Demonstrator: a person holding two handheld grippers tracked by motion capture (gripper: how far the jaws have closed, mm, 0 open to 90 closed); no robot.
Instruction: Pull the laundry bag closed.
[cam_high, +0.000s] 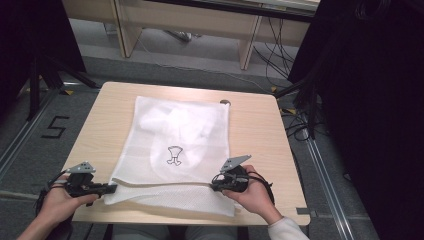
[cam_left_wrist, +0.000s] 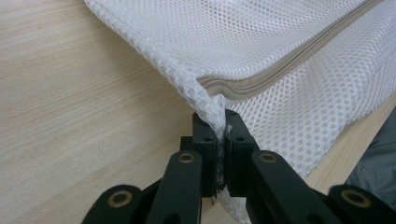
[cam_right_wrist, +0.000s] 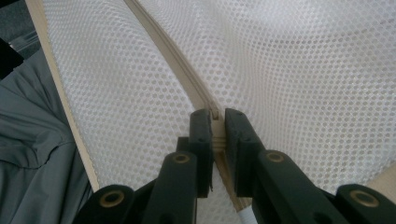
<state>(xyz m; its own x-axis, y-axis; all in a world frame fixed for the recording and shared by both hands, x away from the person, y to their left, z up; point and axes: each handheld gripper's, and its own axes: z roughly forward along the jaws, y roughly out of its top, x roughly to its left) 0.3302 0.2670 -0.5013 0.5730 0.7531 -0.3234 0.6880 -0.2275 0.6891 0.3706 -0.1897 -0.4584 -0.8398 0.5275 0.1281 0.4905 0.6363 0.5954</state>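
Left tool (cam_left_wrist: 217, 135) has its jaws pressed together on the near left corner of a white mesh bag (cam_high: 177, 150), the netting bunched up between them right beside the end of the beige zipper (cam_left_wrist: 289, 60). Right tool (cam_right_wrist: 215, 126) is clamped on that same zipper farther along the bag's near edge, its jaws nearly closed with the zipper strip and what looks like its pull pinched between them. From above, the bag lies flat on the wooden tabletop (cam_high: 255, 125), with a pale cloth showing through it that bears a small black outline drawing (cam_high: 174, 155). Left tool (cam_high: 107, 189) sits at the bag's near left corner, right tool (cam_high: 216, 183) toward its near right.
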